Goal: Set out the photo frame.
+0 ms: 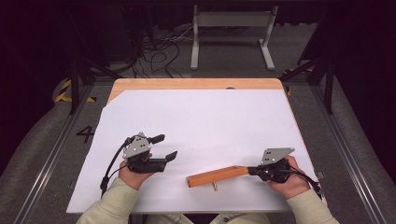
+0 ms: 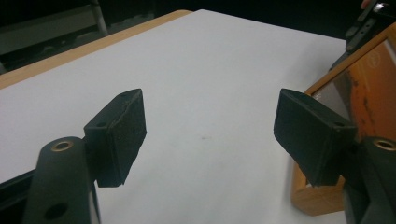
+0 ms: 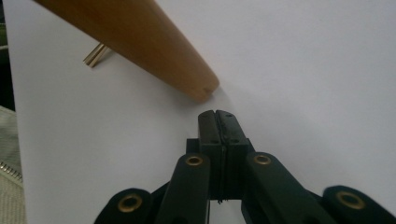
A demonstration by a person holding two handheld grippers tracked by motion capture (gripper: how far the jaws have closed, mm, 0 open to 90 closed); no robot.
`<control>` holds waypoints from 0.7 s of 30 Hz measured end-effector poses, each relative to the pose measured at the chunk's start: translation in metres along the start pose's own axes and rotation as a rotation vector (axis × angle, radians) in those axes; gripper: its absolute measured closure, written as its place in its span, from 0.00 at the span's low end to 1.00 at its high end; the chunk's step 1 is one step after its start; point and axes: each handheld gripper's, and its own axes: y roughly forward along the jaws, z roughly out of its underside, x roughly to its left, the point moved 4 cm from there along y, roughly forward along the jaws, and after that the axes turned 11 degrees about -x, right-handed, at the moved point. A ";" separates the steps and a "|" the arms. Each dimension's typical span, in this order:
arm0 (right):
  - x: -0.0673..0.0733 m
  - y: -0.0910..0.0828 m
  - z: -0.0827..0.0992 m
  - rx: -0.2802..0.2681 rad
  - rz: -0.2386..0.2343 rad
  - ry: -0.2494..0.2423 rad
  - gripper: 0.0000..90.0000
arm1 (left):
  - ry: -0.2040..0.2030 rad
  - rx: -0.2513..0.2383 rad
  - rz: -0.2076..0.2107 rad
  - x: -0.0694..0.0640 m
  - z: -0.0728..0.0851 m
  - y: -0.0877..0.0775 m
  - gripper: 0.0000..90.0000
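Two cream sleeves are seen at the near table edge. The left gripper (image 1: pixel 166 146) is held wide open and empty, left of the wooden block (image 1: pixel 217 176). The right gripper (image 1: pixel 252 171) is closed on nothing, its tips just beside the block's right end on the white sheet (image 1: pixel 210 121).

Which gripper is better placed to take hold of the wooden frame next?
Probably the left gripper: its jaws stand wide open, aimed at the wooden frame with nothing between them. The right gripper sits at the frame's other end, but its jaws are shut empty, just short of the wood.
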 end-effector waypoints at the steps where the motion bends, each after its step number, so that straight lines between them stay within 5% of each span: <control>1: 0.001 0.001 0.000 0.005 -0.005 0.001 1.00 | 0.002 0.006 -0.005 0.000 0.001 0.000 0.28; 17: -0.002 0.018 0.000 -0.017 -0.038 0.074 1.00 | 0.019 0.029 -0.016 0.000 0.007 0.002 0.27; 21: 0.002 0.020 0.003 0.034 -0.078 0.081 1.00 | 0.023 0.028 -0.016 0.001 0.007 0.002 0.27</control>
